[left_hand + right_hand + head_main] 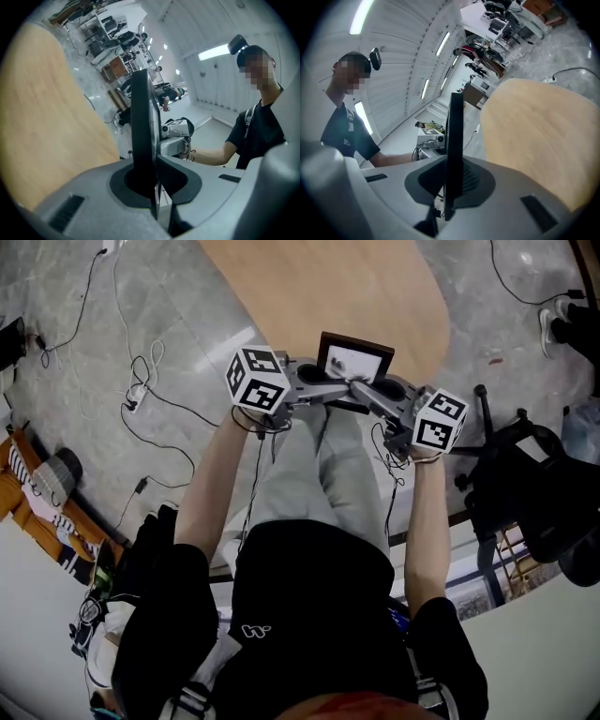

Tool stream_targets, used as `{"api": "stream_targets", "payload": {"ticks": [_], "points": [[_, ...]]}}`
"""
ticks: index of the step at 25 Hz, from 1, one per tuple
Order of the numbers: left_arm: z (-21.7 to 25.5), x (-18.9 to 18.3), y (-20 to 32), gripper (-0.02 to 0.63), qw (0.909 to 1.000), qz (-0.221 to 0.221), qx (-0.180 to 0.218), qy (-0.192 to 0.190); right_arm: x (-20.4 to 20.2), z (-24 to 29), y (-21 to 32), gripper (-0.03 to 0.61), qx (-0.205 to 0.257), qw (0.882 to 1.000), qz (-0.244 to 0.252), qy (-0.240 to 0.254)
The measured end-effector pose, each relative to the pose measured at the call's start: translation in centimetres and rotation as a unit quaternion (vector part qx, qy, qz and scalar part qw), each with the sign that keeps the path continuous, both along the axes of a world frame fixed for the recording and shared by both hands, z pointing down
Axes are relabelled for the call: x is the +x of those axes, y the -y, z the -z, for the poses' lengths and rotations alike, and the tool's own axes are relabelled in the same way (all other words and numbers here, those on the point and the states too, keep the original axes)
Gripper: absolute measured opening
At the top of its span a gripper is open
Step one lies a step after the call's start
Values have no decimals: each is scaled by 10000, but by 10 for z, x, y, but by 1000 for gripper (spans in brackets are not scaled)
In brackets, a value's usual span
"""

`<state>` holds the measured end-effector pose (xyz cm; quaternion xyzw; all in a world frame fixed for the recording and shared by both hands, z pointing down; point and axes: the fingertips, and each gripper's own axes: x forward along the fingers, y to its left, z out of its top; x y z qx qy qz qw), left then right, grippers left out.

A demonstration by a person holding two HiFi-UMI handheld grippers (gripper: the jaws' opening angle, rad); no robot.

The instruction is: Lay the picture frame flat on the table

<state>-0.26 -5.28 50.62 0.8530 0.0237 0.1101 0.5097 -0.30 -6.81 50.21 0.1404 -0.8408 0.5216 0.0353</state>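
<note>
A black picture frame (354, 360) with a white picture stands nearly upright at the near edge of the wooden table (309, 287). My left gripper (323, 390) is shut on the frame's lower left edge, and my right gripper (367, 392) is shut on its lower right edge. In the left gripper view the frame (142, 136) runs edge-on between the jaws, with the other gripper (176, 129) beyond it. The right gripper view shows the frame (454, 150) edge-on in the same way, clamped between the pads.
The light wooden table (539, 136) stretches away beyond the frame. Cables (141, 390) trail over the grey floor at the left. A black office chair (525, 484) stands at the right. The person's legs are under the grippers.
</note>
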Motion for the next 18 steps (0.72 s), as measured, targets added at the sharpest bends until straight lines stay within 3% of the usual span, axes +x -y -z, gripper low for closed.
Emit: {"api": "stream_targets", "payload": {"ticks": [9, 15, 18], "points": [[-110, -5, -1, 29, 9983, -350, -465, 102, -4, -109, -2, 28, -533, 9981, -242, 183], [-155, -15, 0, 81, 9982, -188, -103, 566, 10, -141, 9, 23, -509, 9958, -469, 604], [-169, -35, 11, 81, 9949, 212, -51, 986, 11, -152, 24, 21, -545, 9946, -681, 565]]}}
